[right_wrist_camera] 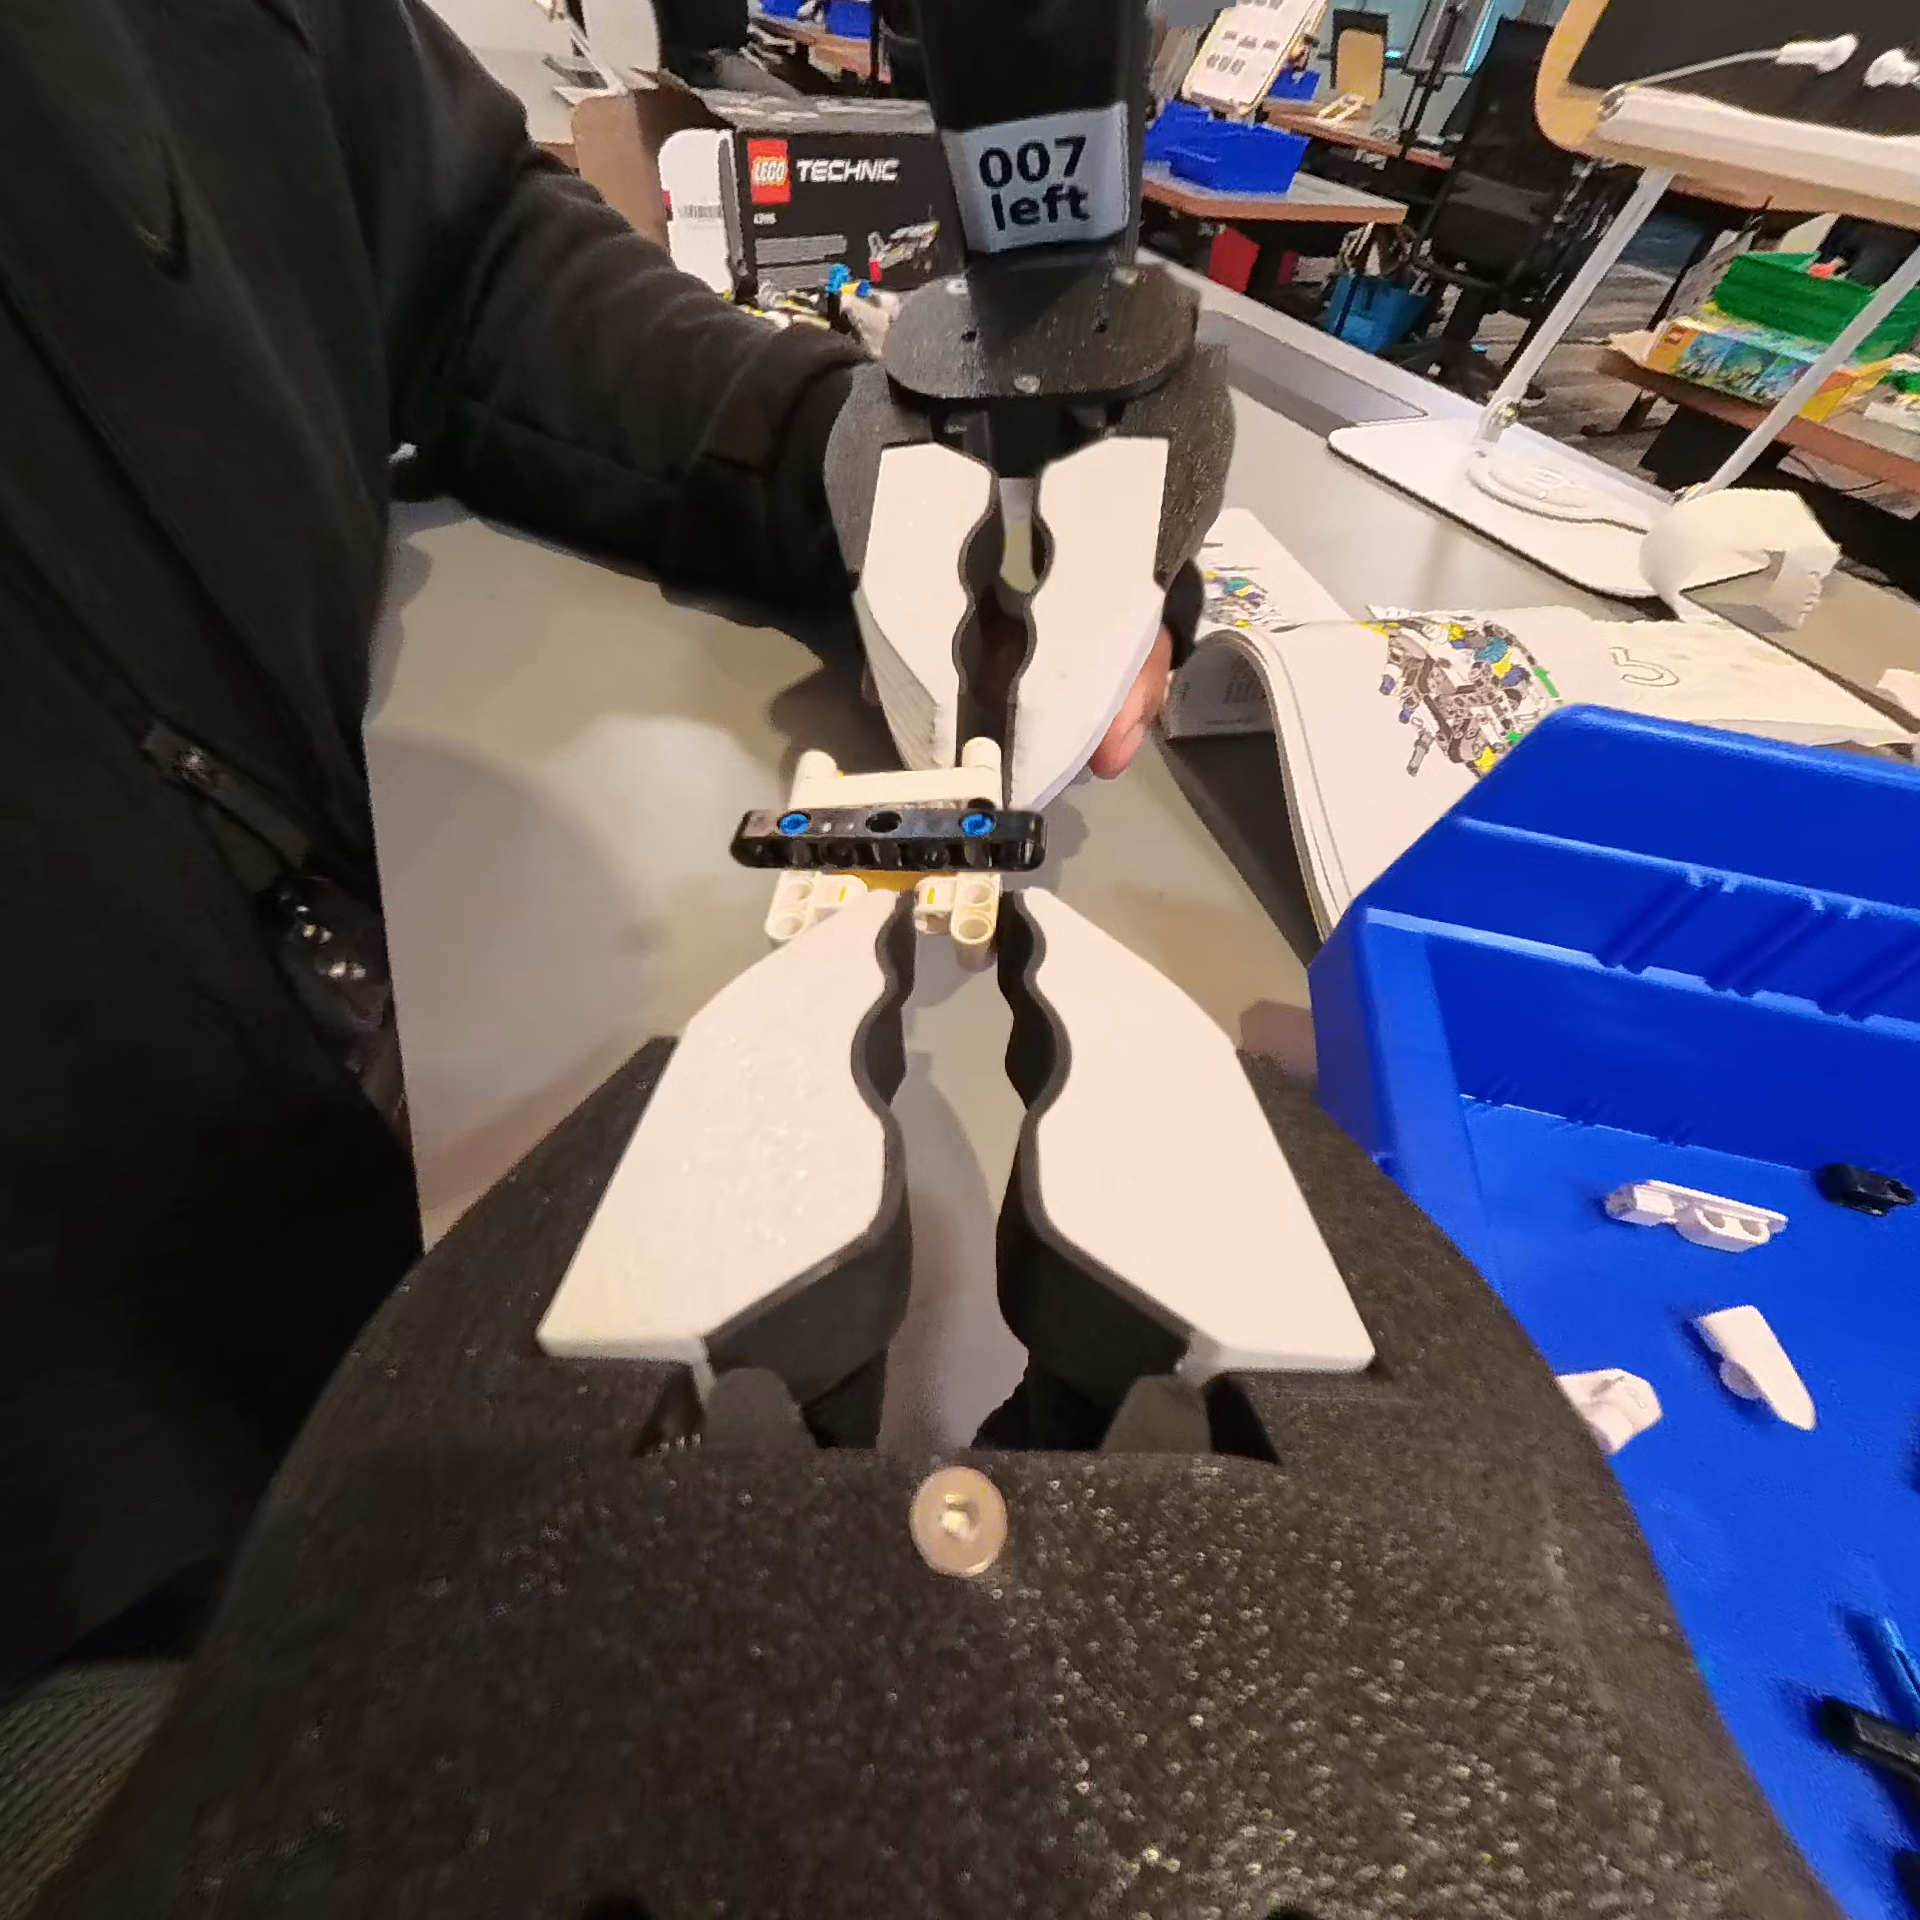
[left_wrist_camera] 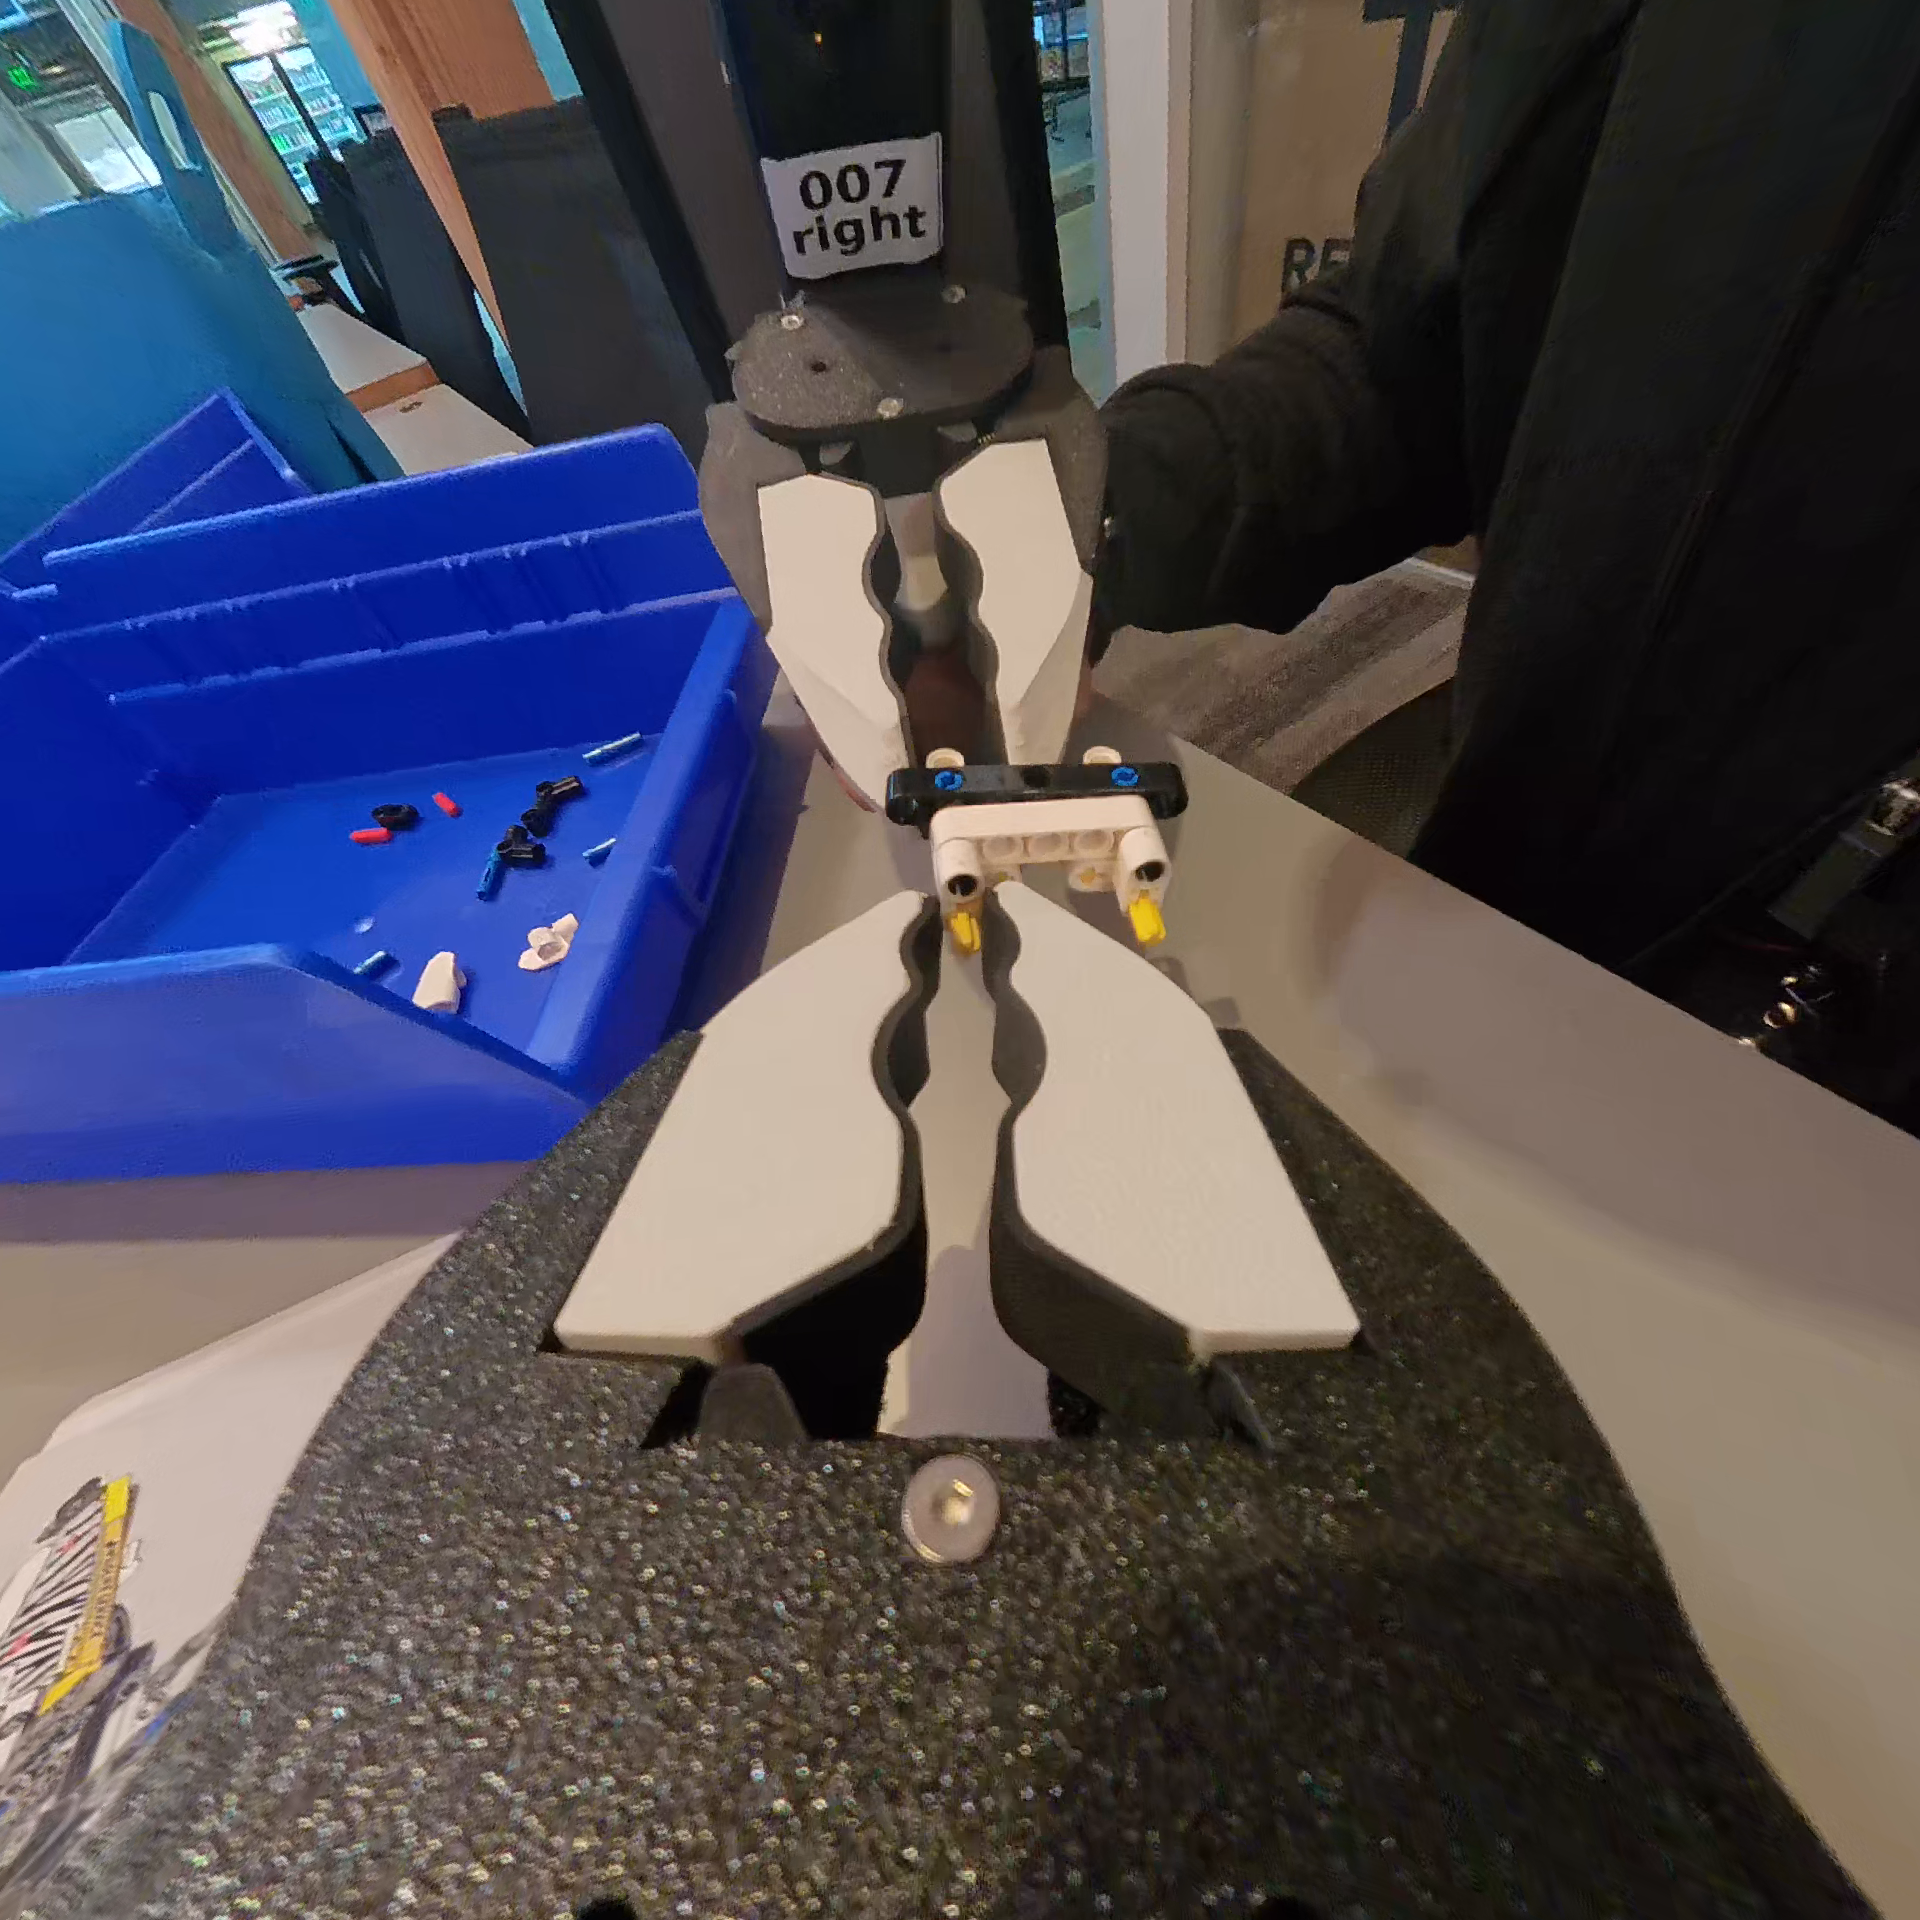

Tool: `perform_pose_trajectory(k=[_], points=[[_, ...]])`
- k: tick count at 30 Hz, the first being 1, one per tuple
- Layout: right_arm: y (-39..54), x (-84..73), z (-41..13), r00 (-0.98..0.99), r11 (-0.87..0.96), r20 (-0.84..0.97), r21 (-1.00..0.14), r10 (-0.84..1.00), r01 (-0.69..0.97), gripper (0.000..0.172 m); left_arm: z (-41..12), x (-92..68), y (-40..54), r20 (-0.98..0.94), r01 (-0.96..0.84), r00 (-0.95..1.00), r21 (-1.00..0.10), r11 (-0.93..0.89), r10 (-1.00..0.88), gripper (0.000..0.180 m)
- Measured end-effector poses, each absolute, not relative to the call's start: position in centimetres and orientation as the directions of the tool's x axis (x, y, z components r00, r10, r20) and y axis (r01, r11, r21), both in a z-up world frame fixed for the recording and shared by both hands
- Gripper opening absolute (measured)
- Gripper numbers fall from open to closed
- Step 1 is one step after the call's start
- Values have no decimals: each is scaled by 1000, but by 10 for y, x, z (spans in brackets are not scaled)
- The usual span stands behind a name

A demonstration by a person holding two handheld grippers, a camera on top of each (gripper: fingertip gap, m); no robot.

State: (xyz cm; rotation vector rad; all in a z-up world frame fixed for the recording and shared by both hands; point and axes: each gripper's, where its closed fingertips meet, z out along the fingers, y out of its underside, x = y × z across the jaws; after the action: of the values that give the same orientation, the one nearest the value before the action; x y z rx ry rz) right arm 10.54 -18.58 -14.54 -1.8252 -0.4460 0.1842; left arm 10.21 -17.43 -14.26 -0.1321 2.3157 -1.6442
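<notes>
While held up clear of the grey table between two opposed grippers, small brick assembly: black beam with two blue pins lying crosswise on top, white frame under it, two yellow pegs poking out toward the left-hand tool. Long axis of beam running side to side across both wrist views, square to both sets of fingers. Left gripper directly in front of assembly's near-left corner, fingertips nearly closed, pinching the left yellow peg just below the white frame. Right gripper opposite, on far side, narrowly parted and clamped on one white leg of the frame, pads against both its flanks. Both tools equally near, tip to tip, assembly the only thing between. Blue bin with loose small parts just beside, to the left gripper's left. Open instruction booklet on the table beyond the bin. Dark sleeve behind.
</notes>
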Motion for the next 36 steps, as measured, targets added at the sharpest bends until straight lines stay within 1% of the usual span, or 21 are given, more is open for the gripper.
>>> perform_pose_trajectory(k=[2,3,4,5,7,9,18,28,36], points=[[-190,109,-146,914,-248,96,-946,395,206,16,-144,101,-167,-182,90,-950,-937,338,-252,9],[-194,115,-143,922,-239,76,-955,379,177,16,-141,106,-155,-164,66,-940,-947,313,-298,9],[-197,117,-142,922,-238,48,-960,384,149,16,-138,105,-148,-127,40,-944,-960,279,-304,8],[-197,115,-144,917,-253,43,-955,397,155,16,-143,100,-148,-119,33,-952,-955,293,-281,5],[-195,112,-151,909,-288,60,-938,412,193,16,-152,96,-150,-156,53,-950,-934,352,-271,6],[-194,112,-151,910,-292,44,-940,413,178,16,-150,97,-149,-130,33,-953,-944,330,-275,5],[-188,115,-161,918,-365,30,-912,396,187,16,-160,95,-146,-145,26,-952,-917,399,-270,5],[-182,123,-171,951,-445,69,-872,303,205,16,-174,98,-136,-149,-33,-932,-872,488,-330,5],[-179,128,-180,958,-500,100,-835,269,227,17,-174,99,-135,-127,-63,-928,-874,483,-350,5]])
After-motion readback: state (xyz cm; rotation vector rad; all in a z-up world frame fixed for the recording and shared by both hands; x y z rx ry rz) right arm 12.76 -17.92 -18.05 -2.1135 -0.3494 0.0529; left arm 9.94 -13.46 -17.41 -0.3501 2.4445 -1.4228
